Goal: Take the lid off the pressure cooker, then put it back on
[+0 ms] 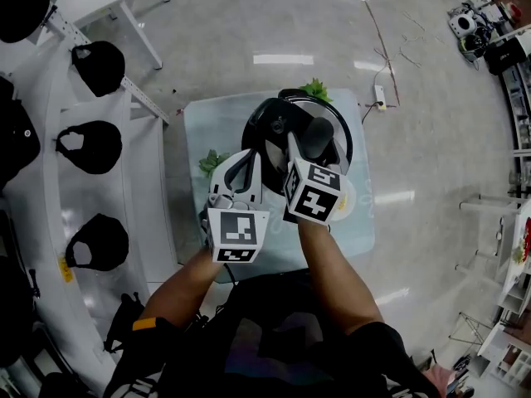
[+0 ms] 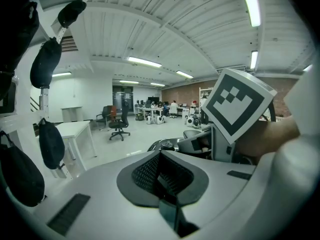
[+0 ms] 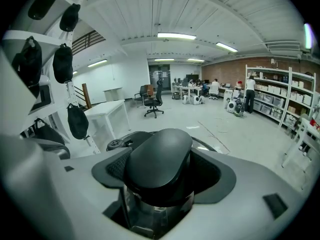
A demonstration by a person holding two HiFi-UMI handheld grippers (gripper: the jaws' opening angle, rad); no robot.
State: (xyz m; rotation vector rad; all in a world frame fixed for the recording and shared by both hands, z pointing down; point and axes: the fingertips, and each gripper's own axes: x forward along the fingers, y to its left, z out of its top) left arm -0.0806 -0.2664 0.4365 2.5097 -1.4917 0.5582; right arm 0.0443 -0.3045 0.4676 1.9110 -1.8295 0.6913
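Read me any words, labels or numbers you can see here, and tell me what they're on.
No readable words or numbers anywhere.
Yellow tag on the rack: too small to read.
Left cube, right cube: square markers only, no words.

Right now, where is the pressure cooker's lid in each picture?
Head view: the lid is just above the picture's middle.
Left gripper view: small, just below centre.
Right gripper view: low, left of centre, behind its handle.
Shared landmark: the black bags hanging at the left.
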